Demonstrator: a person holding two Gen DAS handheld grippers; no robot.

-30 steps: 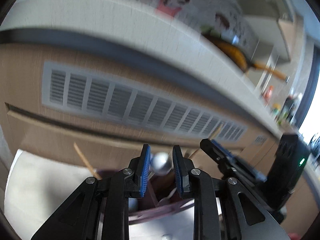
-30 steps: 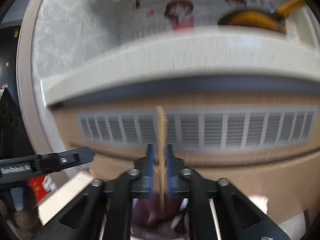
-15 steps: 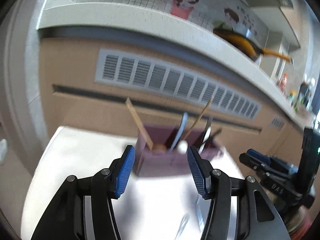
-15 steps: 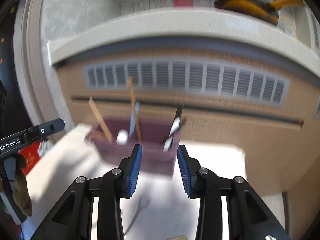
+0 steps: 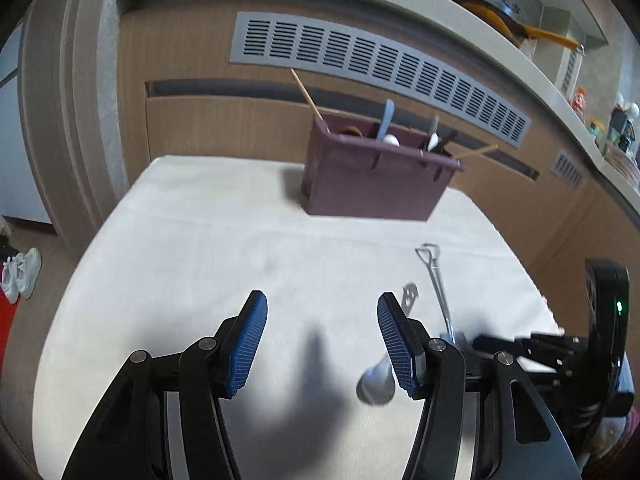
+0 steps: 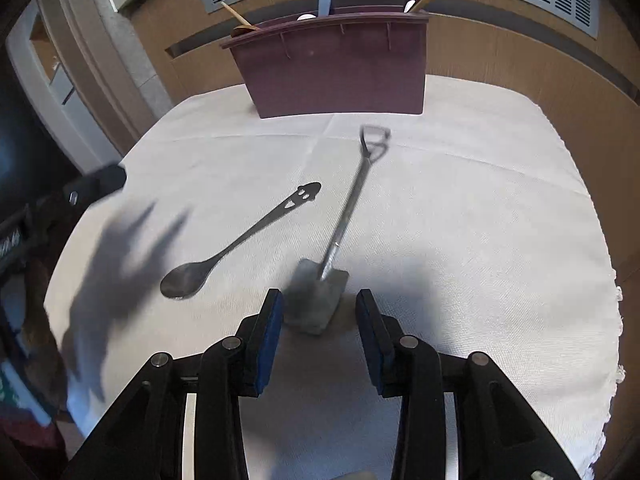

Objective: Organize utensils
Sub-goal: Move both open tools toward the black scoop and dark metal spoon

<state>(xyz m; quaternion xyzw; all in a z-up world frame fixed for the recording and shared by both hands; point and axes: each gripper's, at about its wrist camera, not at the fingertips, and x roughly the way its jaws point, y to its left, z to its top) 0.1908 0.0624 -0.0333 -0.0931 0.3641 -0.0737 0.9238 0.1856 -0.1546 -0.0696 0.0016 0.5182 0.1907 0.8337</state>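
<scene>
Both grippers are pulling back from the maroon utensil caddy point(image 6: 336, 68), jaws opening, empty. Right gripper point(image 6: 318, 320) is descending lower-centre over the shovel-shaped spoon point(image 6: 340, 240); left gripper point(image 5: 320, 344) is nearing the dark spoon point(image 6: 240, 240). Flat handles on the tabletop point(image 6: 480, 200) may be slipping from the pads.

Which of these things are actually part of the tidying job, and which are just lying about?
Part of the job:
- shovel-shaped spoon on the cloth
- dark spoon beside it
- purple utensil holder, already holding utensils

Just lying about:
- white shoes on the floor
- yellow pan on the counter
</scene>
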